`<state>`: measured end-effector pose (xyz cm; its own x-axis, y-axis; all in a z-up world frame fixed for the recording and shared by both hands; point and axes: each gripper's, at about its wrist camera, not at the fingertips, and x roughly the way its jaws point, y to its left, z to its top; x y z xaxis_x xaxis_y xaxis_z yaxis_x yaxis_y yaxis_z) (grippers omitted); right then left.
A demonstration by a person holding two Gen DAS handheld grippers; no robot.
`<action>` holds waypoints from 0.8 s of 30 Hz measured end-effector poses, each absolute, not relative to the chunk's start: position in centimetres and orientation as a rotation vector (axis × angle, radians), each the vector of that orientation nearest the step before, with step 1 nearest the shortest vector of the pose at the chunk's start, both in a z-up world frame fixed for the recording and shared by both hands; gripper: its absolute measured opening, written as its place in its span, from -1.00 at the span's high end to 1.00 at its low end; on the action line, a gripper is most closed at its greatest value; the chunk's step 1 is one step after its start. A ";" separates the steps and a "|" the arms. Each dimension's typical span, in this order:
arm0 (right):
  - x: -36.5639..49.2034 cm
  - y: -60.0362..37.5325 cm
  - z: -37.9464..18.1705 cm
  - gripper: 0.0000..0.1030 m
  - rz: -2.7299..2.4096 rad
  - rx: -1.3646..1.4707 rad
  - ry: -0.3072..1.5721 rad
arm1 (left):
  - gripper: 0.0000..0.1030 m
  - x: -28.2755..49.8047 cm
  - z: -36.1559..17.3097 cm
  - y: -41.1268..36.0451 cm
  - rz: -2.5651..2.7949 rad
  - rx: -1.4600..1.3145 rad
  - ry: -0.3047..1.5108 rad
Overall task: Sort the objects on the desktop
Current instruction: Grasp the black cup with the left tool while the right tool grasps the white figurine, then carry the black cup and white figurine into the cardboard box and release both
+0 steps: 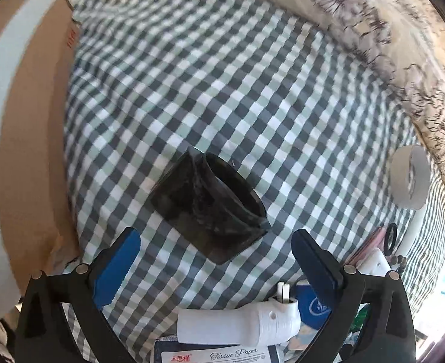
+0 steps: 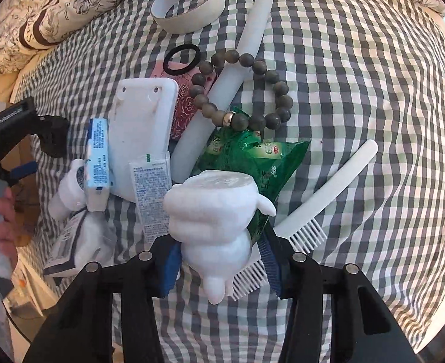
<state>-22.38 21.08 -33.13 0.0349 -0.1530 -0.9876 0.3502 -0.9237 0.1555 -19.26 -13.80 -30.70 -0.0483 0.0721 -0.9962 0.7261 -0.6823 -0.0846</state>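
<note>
In the lower part of the left wrist view, the left claw (image 1: 216, 269) stands with its blue-padded fingers (image 1: 116, 267) wide apart and nothing between them. Just beyond the fingertips, at the centre of the frame, a dark container (image 1: 209, 204) lies tipped on its side on the checked cloth (image 1: 222, 90), its open mouth turned toward the right. A brown cardboard box (image 1: 26, 151) runs down the left edge. At the bottom, between the claw's arms, lie a white plug adapter (image 1: 240, 322) and a tissue paper pack (image 1: 213, 355). A white tape roll (image 1: 410, 177) sits at the right edge near a flowered quilt (image 1: 404, 60).

At the bottom centre of the right wrist view, the right claw (image 2: 219, 261) is clamped on a white figurine (image 2: 213, 211), which is lifted above the heap of things. Right behind the figurine lies a green snack packet (image 2: 252, 154), with a white brush (image 2: 322, 199) to its right. A bead bracelet (image 2: 246, 90) rests across a long white stick (image 2: 231, 72) in the upper middle, beside a black hair tie (image 2: 183, 60) and a white ring (image 2: 189, 4) further up. Left of centre stand a white plastic block (image 2: 144, 127) and a blue-and-white box (image 2: 97, 163). At the left edge a hand (image 2: 3, 220) grips the other device.
</note>
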 end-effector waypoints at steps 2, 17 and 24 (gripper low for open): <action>-22.5 21.3 -33.1 0.09 -1.950 1.962 0.218 | -0.99 -19.7 -31.5 -14.7 -1.730 1.755 0.886; -22.8 21.8 -30.5 0.14 -1.982 1.930 0.219 | 0.03 -25.2 -26.8 -12.9 -1.777 1.748 0.693; -22.3 21.6 -26.5 0.18 -2.022 1.874 0.216 | 0.04 -25.1 -18.7 -8.5 -2.038 1.700 0.349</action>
